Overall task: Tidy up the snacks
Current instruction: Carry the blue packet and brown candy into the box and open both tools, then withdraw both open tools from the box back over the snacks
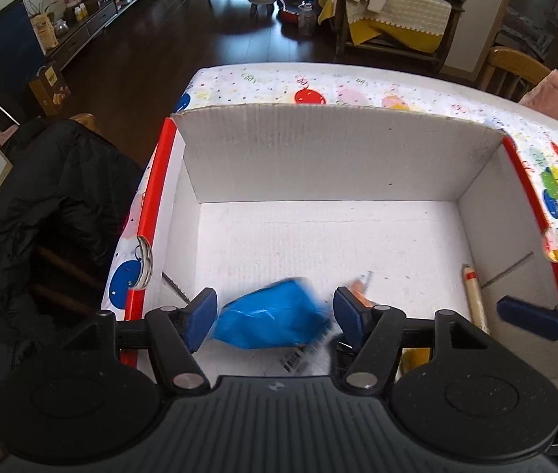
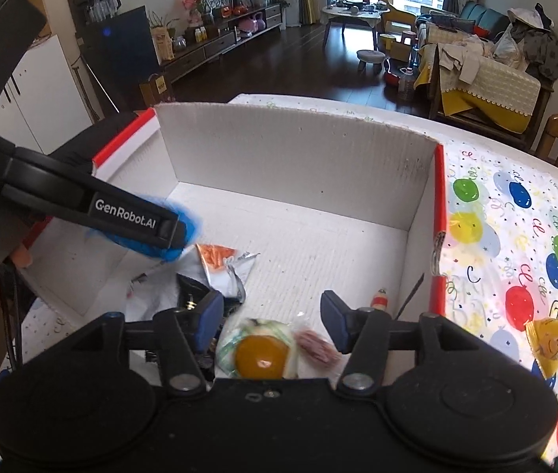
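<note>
The left claw (image 1: 275, 317) hangs over the near-left part of the white cardboard box (image 1: 338, 157), its jaws spread apart with the blue snack packet (image 1: 273, 317) lying between them. The packet is blurred, and its edges come close to both pads, so whether it is pinched, just let go, or resting on the box floor cannot be told; the gap on each side suggests it is loose. Its long axis runs roughly across the claw, from one finger toward the other.

The right claw (image 2: 273, 315) is also spread apart and grips nothing. It sits over the near edge of the box, above an egg-printed packet (image 2: 257, 349) and a small reddish wrapped sweet (image 2: 316, 347), both already in the box by the near wall. An orange-and-silver packet (image 2: 225, 266) lies further in, left of them, and a thin sausage-like stick (image 1: 474, 297) lies along the box's right wall.

Snacks not yet sorted, among them a yellow wrapped one (image 2: 553, 339), lie on the balloon-patterned tabletop (image 2: 515, 228) outside the box's right wall. They lie to the right of the right claw and well apart from the left one, so the right hand is probably the nearer for the next pick, which calls for a swing rightward over the box wall.
</note>
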The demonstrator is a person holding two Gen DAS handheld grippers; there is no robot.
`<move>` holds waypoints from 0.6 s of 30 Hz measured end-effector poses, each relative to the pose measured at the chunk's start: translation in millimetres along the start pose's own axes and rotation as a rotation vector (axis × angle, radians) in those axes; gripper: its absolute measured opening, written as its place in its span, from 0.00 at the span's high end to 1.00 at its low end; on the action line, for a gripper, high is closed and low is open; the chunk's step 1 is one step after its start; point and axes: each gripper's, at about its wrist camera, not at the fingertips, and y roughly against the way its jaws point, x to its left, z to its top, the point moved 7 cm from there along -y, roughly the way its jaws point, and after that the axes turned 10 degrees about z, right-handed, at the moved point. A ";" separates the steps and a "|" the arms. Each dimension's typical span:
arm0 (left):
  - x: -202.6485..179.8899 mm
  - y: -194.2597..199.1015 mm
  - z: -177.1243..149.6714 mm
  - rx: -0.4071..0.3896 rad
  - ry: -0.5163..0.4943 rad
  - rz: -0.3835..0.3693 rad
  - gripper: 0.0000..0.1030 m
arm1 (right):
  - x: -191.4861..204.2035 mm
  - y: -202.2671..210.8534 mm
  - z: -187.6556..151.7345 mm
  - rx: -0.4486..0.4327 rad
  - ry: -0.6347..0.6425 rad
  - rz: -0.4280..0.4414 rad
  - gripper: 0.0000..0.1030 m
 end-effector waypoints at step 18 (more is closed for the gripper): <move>-4.8 72.3 -21.2 -0.092 0.022 -0.070 0.36 | -5.9 79.8 -4.7 -0.156 -0.084 -0.012 0.18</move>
